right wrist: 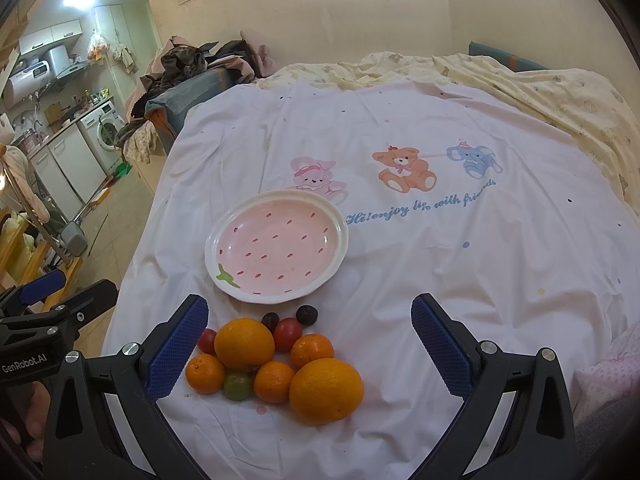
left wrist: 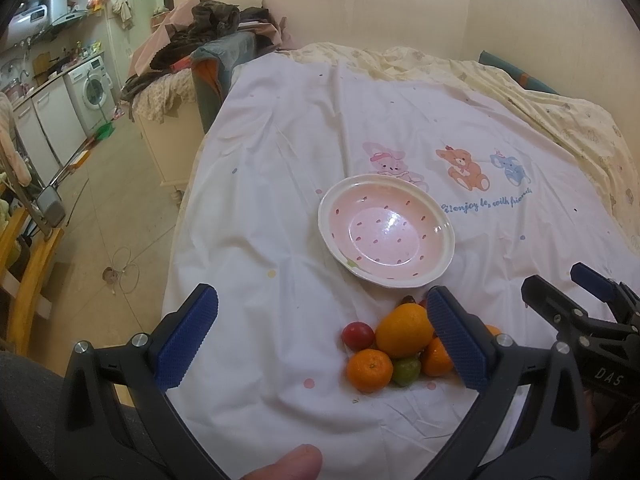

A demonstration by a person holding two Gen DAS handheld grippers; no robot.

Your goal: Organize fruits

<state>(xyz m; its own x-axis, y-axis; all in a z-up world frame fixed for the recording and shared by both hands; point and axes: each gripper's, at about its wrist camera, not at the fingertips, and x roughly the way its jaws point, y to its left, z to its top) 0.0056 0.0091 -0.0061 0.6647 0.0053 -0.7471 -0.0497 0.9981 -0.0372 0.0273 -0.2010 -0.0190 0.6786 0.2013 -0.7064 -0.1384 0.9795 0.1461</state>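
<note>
A pink strawberry-pattern plate (right wrist: 276,248) with a white rim lies empty on the white bed sheet; it also shows in the left wrist view (left wrist: 386,232). Just in front of it is a pile of fruit: two big oranges (right wrist: 326,390) (right wrist: 245,343), three small tangerines (right wrist: 205,373), red cherry tomatoes (right wrist: 287,333), a green one (right wrist: 237,386) and two dark plums (right wrist: 307,314). The pile shows in the left wrist view (left wrist: 402,330). My right gripper (right wrist: 310,350) is open and empty above the pile. My left gripper (left wrist: 320,336) is open and empty, left of the pile.
The white sheet (right wrist: 440,264) with cartoon animals covers the bed; a yellow blanket (right wrist: 560,100) lies bunched at the far right. A heap of clothes (left wrist: 216,32) sits at the bed's far left corner. The floor and kitchen units (left wrist: 80,96) are off the left edge.
</note>
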